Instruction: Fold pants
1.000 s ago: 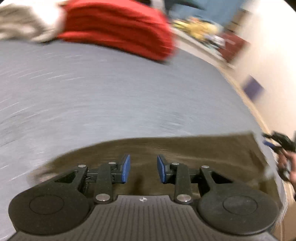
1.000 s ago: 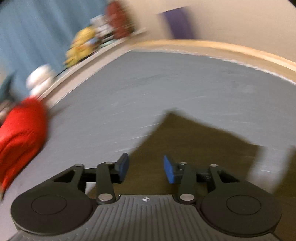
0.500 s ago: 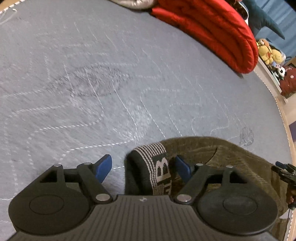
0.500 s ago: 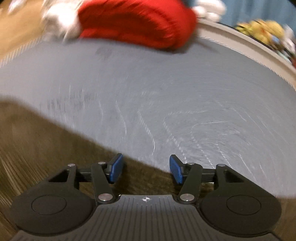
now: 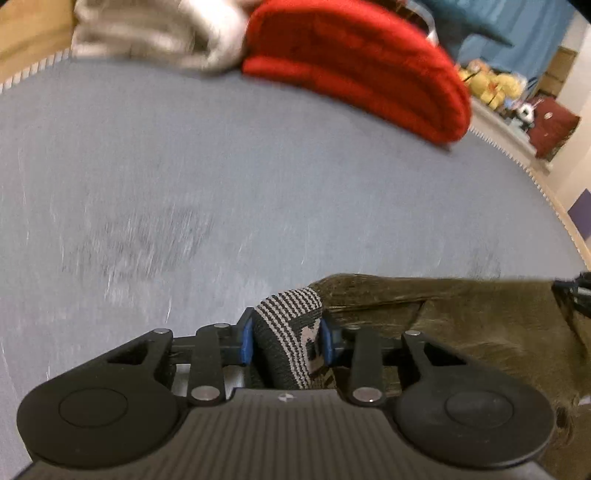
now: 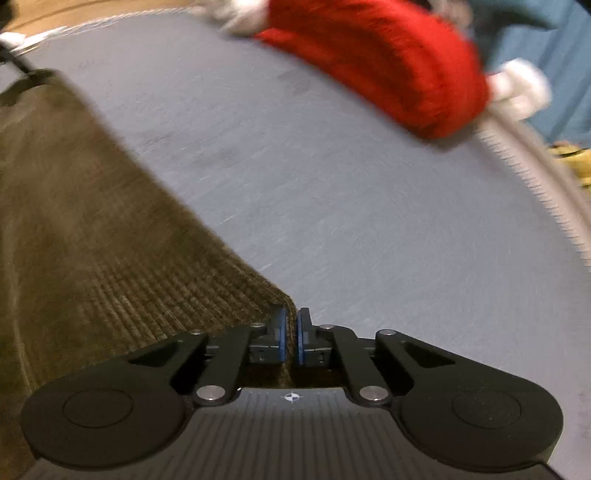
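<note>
While gripping the pants (image 5: pixel 480 325): left gripper (image 5: pixel 286 339) jaws on striped waistband (image 5: pixel 291 310), right gripper (image 6: pixel 290 332) jaws pinching corduroy hem.

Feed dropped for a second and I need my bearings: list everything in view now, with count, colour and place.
pants: one, olive-brown corduroy, lying on the bed cover.
waistband: one, black with grey stripes, clamped in the left gripper.
bed cover: one, grey-blue, under everything.
red blanket: one, folded, at the far edge.
pale cloth: one, whitish, beside the red blanket.
yellow soft toys: several, blurred, past the bed.
left gripper: black, blue pads, has just been closing onto the waistband.
right gripper: black, blue pads, has just closed on the pants' edge.
</note>
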`<state>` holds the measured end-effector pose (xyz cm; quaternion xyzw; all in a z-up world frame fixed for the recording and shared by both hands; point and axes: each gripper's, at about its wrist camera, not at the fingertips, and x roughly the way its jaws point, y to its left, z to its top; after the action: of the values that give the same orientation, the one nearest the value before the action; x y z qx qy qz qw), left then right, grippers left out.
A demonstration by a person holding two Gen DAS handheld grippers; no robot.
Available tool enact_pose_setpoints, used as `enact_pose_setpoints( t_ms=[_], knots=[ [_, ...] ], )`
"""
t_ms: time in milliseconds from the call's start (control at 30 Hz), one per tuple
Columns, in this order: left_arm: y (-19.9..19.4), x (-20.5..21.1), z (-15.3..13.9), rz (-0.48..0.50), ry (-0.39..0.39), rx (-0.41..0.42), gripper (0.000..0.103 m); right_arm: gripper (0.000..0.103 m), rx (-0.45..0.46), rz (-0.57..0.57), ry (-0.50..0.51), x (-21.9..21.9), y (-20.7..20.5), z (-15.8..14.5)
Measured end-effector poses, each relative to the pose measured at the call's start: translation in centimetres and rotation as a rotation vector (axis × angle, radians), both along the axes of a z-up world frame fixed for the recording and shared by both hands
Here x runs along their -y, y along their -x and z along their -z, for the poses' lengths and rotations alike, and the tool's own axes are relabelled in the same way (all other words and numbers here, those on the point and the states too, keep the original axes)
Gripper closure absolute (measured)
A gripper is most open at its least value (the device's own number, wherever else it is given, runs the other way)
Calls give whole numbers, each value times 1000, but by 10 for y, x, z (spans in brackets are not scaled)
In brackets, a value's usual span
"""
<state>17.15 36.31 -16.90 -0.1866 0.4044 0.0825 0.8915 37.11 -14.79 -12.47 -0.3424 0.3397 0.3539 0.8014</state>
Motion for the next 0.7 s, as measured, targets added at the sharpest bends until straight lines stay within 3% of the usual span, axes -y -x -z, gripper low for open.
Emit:
enact_pose_setpoints(
  t_ms=[100, 167, 200, 267, 433, 533, 633, 700],
  knots=[
    [-10, 12, 1, -5, -53, -13, 64, 97, 123, 131, -28, -10, -12, -2],
    [-14, 15, 10, -32, -61, -67, 52, 95, 145, 167, 21, -24, -12, 12],
    [-13, 14, 14, -45, -58, -87, 51, 94, 127, 167, 73, -31, -9, 22],
    [-10, 14, 9, -55, -57, -92, 50, 86, 194, 155, 136, -39, 3, 31],
    [6, 10, -28, -85, -80, -29, 46, 62, 173, 264, -24, -19, 25, -14],
    [17, 12, -44, -71, -49, 3, 46, 55, 170, 324, -90, 7, 43, -47],
    [30, 21, -55, -25, -34, 9, 46, 51, 152, 475, -167, 57, 60, -70],
    [39, 28, -59, 6, -36, 0, 46, 50, 134, 642, -238, 110, 71, -79]
  ],
)
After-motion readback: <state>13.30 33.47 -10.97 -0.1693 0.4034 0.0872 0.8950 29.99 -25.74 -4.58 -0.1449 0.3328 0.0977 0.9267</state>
